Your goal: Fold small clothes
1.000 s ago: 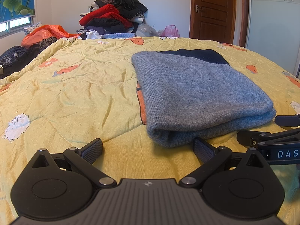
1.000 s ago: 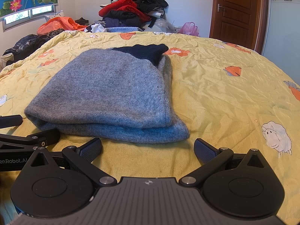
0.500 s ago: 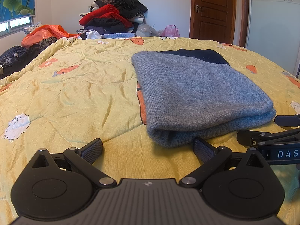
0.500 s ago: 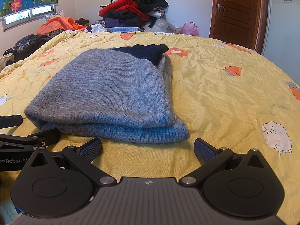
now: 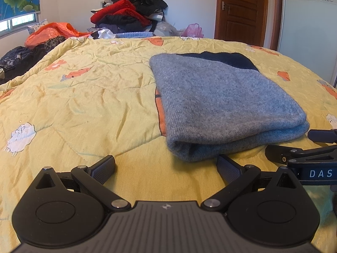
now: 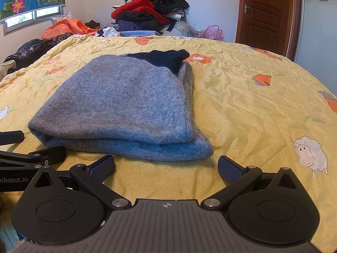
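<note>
A grey knit garment [image 5: 223,103] with a dark navy part at its far end lies folded flat on the yellow quilt [image 5: 84,97]. In the right wrist view the same folded garment [image 6: 126,105] sits left of centre. My left gripper [image 5: 166,166] rests open just in front of the fold's near left corner, nothing between its fingers. My right gripper [image 6: 166,166] is open too, low on the quilt [image 6: 252,97] before the fold's near right corner. Each gripper shows at the edge of the other's view: the right gripper [image 5: 303,154] and the left gripper [image 6: 31,151].
A heap of red, black and dark clothes [image 5: 130,14] is piled beyond the bed's far edge, with an orange bag [image 5: 52,30] to its left. A brown door [image 5: 242,10] stands at the back right. Open quilt stretches left of the garment.
</note>
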A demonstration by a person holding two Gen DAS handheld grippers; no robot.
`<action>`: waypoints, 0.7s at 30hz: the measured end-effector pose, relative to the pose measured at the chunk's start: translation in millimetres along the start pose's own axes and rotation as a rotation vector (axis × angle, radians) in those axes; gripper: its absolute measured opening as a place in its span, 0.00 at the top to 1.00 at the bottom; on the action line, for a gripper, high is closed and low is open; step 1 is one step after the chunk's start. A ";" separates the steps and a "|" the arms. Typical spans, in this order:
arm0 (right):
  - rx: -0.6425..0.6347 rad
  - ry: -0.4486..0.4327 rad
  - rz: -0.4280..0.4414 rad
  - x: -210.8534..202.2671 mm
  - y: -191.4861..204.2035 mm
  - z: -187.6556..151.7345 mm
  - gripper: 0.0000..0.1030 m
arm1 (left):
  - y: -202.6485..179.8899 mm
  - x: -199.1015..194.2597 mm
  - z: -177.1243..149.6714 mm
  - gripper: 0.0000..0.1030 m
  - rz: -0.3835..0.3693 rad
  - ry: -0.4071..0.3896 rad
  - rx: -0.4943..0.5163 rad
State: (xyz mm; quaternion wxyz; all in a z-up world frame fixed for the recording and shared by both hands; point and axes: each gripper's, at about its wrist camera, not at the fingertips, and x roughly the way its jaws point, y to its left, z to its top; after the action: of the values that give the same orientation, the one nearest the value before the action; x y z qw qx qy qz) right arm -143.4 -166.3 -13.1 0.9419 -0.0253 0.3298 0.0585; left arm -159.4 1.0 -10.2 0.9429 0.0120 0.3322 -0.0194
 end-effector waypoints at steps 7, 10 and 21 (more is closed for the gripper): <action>0.000 0.000 0.000 0.2 0.1 0.1 0.00 | 2.1 -6.2 5.8 0.00 0.016 0.081 -0.043; 0.000 0.000 0.000 0.1 0.0 0.0 0.00 | 8.5 -10.5 9.1 0.00 -0.024 0.110 -0.096; 0.001 -0.002 -0.001 -0.5 -0.4 -0.4 0.00 | 2.3 -29.7 11.4 0.00 0.033 0.021 -0.078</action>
State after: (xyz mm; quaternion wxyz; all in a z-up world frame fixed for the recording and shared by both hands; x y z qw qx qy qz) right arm -144.0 -166.8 -13.1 0.9423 -0.0249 0.3288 0.0577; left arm -175.3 3.8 17.3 0.9392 -0.0191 0.3426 0.0094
